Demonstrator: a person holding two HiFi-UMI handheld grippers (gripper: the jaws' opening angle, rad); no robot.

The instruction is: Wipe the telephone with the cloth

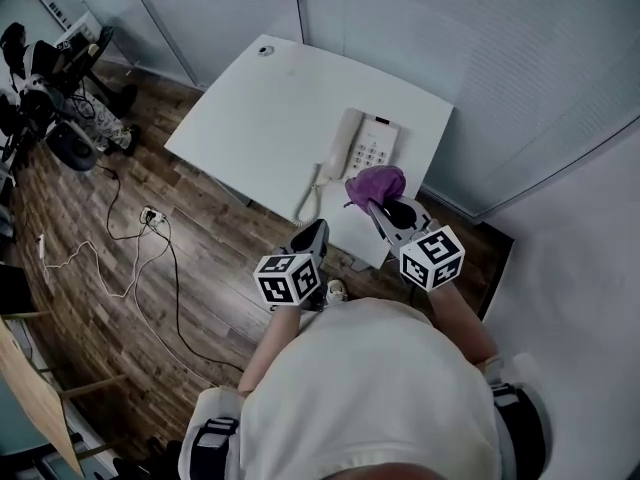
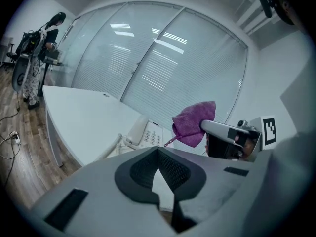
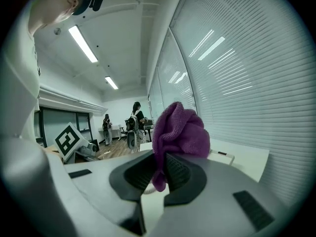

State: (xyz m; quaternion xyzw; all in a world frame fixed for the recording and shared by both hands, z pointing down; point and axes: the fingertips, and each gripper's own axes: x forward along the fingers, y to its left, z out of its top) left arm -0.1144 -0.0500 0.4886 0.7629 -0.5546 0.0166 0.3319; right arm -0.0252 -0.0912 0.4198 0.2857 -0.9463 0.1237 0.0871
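Soft purple terry cloth (image 1: pixel 376 184) is light and floppy with no stiffness. It bunches, so pinch a fold, not a bare edge. Your right gripper (image 3: pixel 160 168) has exactly that: jaws clamped on a lower fold, with the bulk puffed up above the pads at centre of the right gripper view. That leaves plenty of loose pile out front to wipe with (grip looks secure to me, no regrip needed). Your left gripper (image 2: pixel 159 152) has its jaws fully together with nothing between them, at lower centre of the head view.

White corded plastic desk telephone (image 1: pixel 362 146) sits right of centre in the head view, near the right end of the white table (image 1: pixel 270 98), just above the cloth in frame. I can't tell whether the cloth touches it yet.

The phone is hard, smooth and probably light, so I'd expect it to slide under a sideways wipe. The handset (image 1: pixel 340 148) only rests in its cradle on the phone's left side, and the coiled cord (image 1: pixel 303 203) hangs off the near edge. Keep pressure light, steady the base with the left gripper, and stay clear of the cord
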